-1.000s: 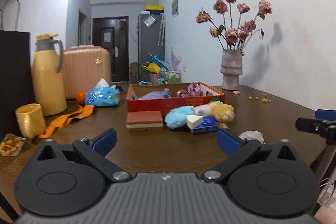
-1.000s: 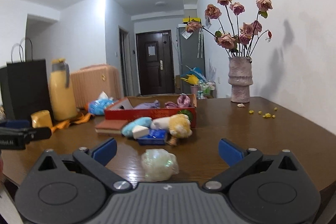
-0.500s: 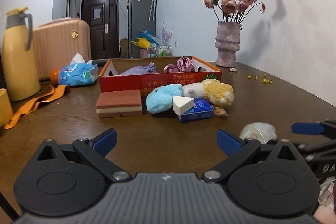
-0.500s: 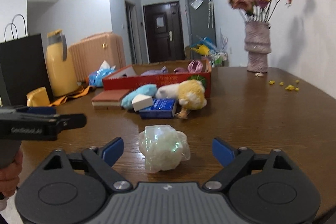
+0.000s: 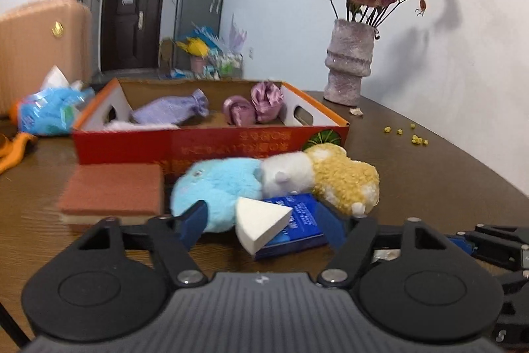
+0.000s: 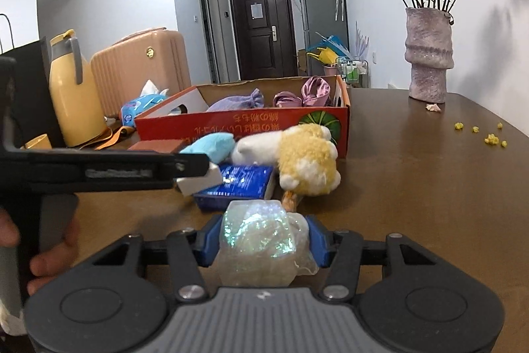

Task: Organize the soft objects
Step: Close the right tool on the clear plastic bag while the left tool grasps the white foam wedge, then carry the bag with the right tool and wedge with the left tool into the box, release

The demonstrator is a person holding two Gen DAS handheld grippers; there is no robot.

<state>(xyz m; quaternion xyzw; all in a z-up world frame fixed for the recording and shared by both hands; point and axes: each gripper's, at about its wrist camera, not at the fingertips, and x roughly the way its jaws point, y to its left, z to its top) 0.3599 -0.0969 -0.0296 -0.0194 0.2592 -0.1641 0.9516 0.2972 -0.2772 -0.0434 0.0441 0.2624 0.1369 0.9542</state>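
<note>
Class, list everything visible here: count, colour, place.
table: one, brown, beneath everything
box: one, red, table centre
pouches: three, lilac and pink, inside box
plush toys: apparently three, blue, white, yellow, before box
sponge: one, rust, left of plush toys
packet: one, blue, before plush toys
wedge: one, white, on packet
ball: one, iridescent, nearest front
vase: one, greyish, right rear
flask: one, yellow, left
suitcase: one, peach, beyond table
left claw: one, black, closing around wedge, not touching
right claw: one, black, closing, pads on ball

White walls (image 6: 132, 5) seen; dark door (image 6: 261, 28) at hallway end, grey fridge (image 6: 322, 22) beside it. Brown wooden surface (image 6: 429, 174) in foreground.
</note>
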